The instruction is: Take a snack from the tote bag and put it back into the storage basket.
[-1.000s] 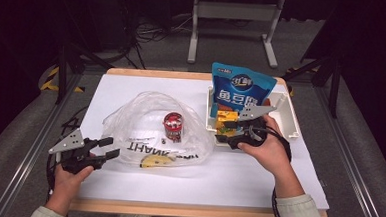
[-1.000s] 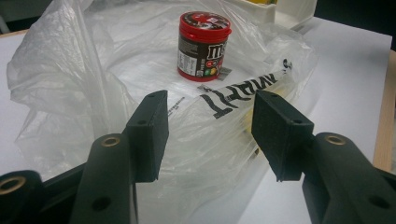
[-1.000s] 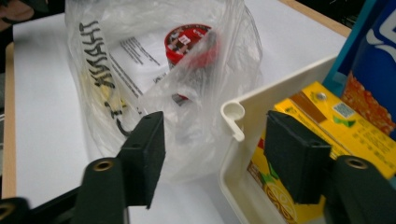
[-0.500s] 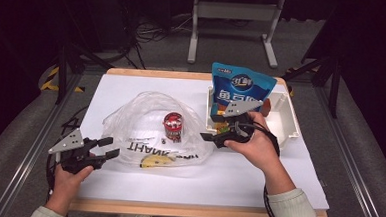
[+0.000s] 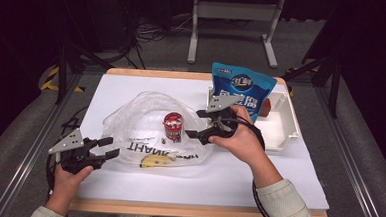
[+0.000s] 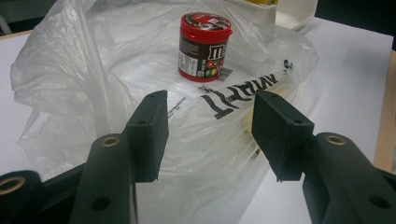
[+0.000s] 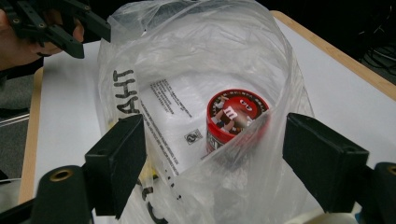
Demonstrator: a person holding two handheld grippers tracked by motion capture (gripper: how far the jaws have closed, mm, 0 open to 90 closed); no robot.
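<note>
A clear plastic bag with black lettering lies crumpled on the white table. Inside it a red candy can stands upright. My left gripper is open at the bag's front-left edge, and in the left gripper view its jaws frame the bag with the can beyond them. My right gripper is open at the bag's right side. In the right gripper view its jaws straddle the bag's open mouth, and the can shows through the film. Neither gripper holds anything.
A blue snack pouch stands in a white tray at the back right, just behind the right hand. Something yellow lies in the bag's front part. The table's wooden front edge is close to the person.
My right gripper has moved left from the tray and pouch to the bag's right side. The left gripper has hardly moved.
</note>
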